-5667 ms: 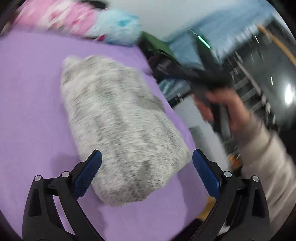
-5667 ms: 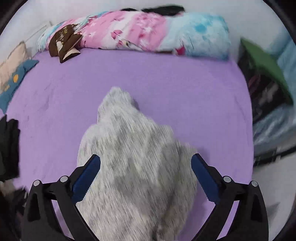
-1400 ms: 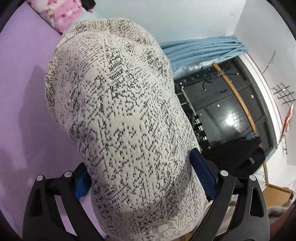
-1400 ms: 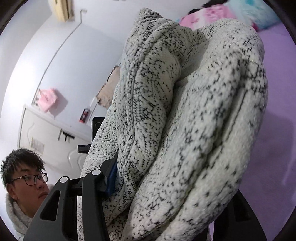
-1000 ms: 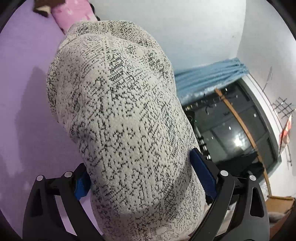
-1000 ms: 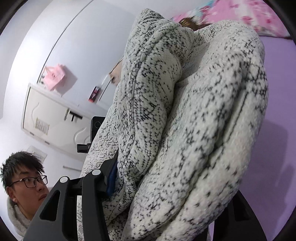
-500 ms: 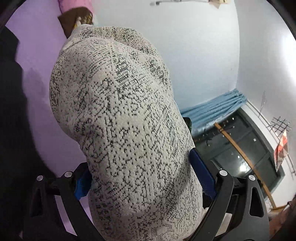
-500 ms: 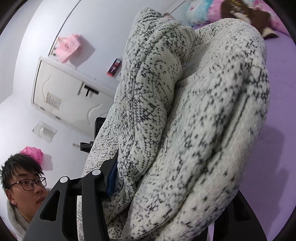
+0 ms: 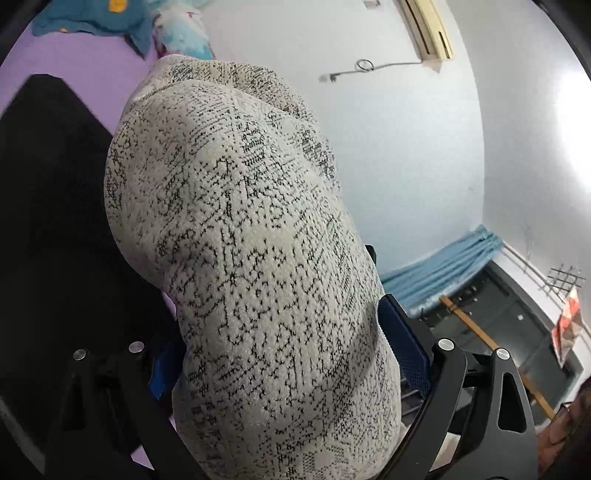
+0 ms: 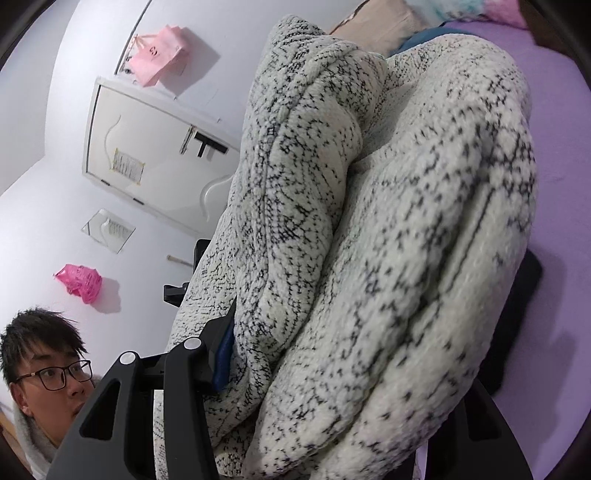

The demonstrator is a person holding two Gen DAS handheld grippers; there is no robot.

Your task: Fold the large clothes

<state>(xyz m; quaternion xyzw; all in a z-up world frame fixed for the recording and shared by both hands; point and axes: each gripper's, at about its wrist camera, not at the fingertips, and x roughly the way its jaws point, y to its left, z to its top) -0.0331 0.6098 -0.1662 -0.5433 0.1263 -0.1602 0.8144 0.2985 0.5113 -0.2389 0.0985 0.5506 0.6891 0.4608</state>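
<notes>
Left wrist view, left to right: a black garment (image 9: 51, 221) lay on the purple bed sheet (image 9: 74, 55) along the left edge of the frame, seemingly a separate item set aside. The folded grey knit garment (image 9: 251, 258) filled the centre, raised clear of the bed. The left gripper (image 9: 288, 354) was clamped on it, blue pads (image 9: 402, 343) pressed into both flanks, evidently so the folds kept together while it was carried. A white wall, an air conditioner (image 9: 428, 33) at the upper right and a blue curtain (image 9: 443, 269) at the right made up the rest.

Right wrist view, left to right: a person (image 10: 44, 380) at the lower left, a white cabinet door (image 10: 147, 155) and pink bags on the wall above. The same garment (image 10: 388, 258), in stacked rolls, filled the centre. The right gripper (image 10: 332, 362) was closed on its other side; only its left finger showed, pad sunk in the knit, the right finger hidden by cloth. Gripping from both sides probably kept the bundle from sagging open. The purple sheet ran down the right edge.
</notes>
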